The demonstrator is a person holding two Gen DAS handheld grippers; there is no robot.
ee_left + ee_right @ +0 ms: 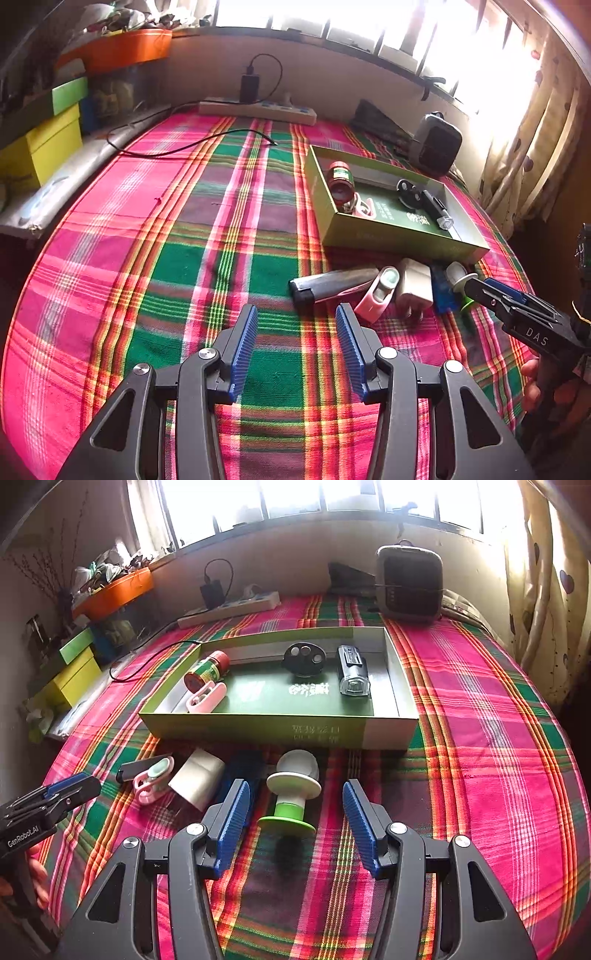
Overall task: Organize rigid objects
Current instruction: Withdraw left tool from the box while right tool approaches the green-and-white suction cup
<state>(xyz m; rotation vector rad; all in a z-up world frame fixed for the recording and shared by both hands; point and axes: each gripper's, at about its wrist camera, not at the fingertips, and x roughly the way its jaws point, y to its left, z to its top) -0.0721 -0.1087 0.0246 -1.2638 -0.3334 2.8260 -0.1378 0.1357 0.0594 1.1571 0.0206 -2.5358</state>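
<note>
A green box [258,728] lies on the plaid cloth and holds a red bottle [207,670], a pink clip [207,698], a black disc [304,659] and a black torch [352,670]. In front of it lie a black lighter [138,767], a second pink clip [153,781], a white adapter [197,777], a blue item [240,771] and a white-and-green spool [293,794]. My right gripper [293,825] is open, its jaws either side of the spool. My left gripper [295,349] is open and empty, just short of the lighter [328,286]. The box also shows in the left wrist view [402,247].
A power strip [258,109] with a charger and a black cable [192,144] lies at the back. A grey heater [408,583] stands at the back right. Yellow and green boxes [40,147] and an orange tray [122,50] line the left side. Curtains [543,590] hang on the right.
</note>
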